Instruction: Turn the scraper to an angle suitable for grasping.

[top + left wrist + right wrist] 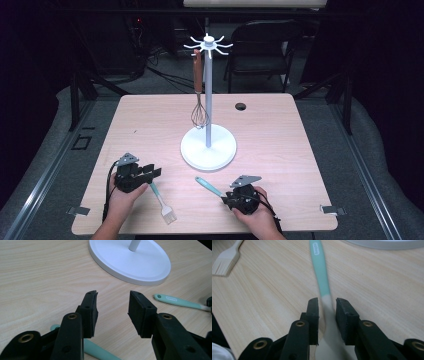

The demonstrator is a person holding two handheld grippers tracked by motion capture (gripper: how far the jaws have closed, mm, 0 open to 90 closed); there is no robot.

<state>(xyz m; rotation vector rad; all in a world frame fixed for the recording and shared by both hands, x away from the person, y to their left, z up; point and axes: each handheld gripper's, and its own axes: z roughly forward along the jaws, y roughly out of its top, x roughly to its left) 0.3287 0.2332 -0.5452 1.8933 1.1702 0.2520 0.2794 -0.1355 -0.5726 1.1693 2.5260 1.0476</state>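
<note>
The table [280,125] carries a white stand [208,142] at its centre, a whisk [199,95] hanging from a top hook. Your right gripper [326,305] straddles the pale neck of the teal-handled spatula [320,270] — jaws nearly closed around it, though whether they already pinch I cannot tell. The spatula's long axis runs straight ahead between the jaws, its handle end pointing toward the stand's base. Your left gripper [113,303] hovers low with jaws spread, empty, the pastry brush [162,202] lying just beneath and beside it.
</note>
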